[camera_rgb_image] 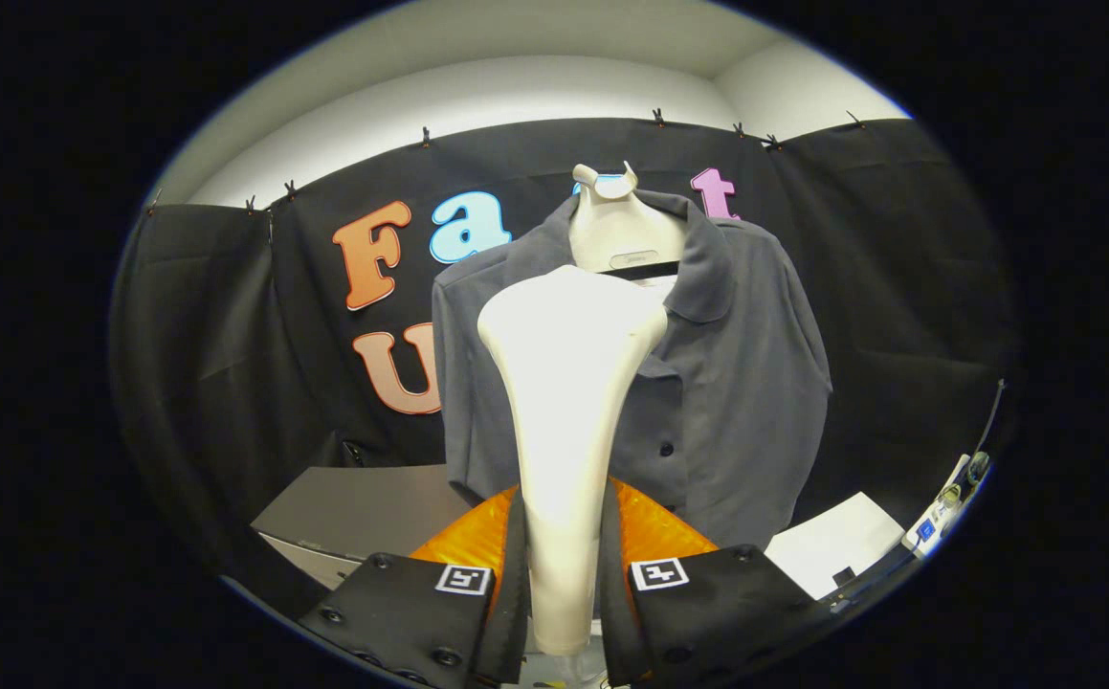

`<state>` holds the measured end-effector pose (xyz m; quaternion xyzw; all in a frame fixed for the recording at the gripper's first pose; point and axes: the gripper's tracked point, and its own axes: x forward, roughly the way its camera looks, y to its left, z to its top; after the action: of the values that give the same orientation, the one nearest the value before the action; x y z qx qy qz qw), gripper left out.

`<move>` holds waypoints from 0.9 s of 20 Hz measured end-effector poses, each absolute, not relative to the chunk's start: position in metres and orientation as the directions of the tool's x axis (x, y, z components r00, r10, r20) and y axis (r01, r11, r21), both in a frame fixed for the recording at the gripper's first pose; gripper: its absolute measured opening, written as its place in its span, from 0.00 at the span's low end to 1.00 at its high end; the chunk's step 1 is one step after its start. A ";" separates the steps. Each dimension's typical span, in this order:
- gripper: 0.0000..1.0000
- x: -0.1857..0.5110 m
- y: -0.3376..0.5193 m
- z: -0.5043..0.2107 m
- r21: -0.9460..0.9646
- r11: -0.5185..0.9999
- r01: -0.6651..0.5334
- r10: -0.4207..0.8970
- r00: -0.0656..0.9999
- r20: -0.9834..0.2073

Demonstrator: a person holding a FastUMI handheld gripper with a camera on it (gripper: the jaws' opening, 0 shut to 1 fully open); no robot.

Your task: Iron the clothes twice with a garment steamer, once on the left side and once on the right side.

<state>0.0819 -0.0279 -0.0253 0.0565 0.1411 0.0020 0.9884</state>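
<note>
- We saw the tongs (564, 584) closed around the handle of the garment steamer (568, 383), both fingers pressed against its narrow lower part
- The steamer was white, stood upright between the fingers, and widened to a broad head at the top
- The steamer's head sat in front of the shirt's chest, just under the collar; we couldn't tell if it touched the cloth
- The shirt (726, 383) was grey, short-sleeved and buttoned, with dark buttons showing down the placket to the right of the steamer
- The shirt hung on a white hanger form (616, 230) with a hook at the top, against the black booth wall
- An orange piece (654, 526) showed just beyond the fingers, behind the steamer handle and below the shirt hem
- A grey box (353, 517) lay low to the left of the shirt
- A white sheet (836, 541) lay low to the right, with small items (946, 507) further right, too small to tell
</note>
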 end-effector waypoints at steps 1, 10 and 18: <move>0.39 0.085 -0.032 -0.027 0.112 0.994 0.012 0.020 0.960 -0.280; 0.40 0.124 -0.038 -0.050 0.092 0.995 -0.046 0.073 0.945 -0.319; 0.39 0.140 -0.035 -0.082 0.083 0.995 -0.059 0.085 0.931 -0.355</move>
<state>0.1401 -0.0349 -0.0816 0.0355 0.1822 0.0369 0.9819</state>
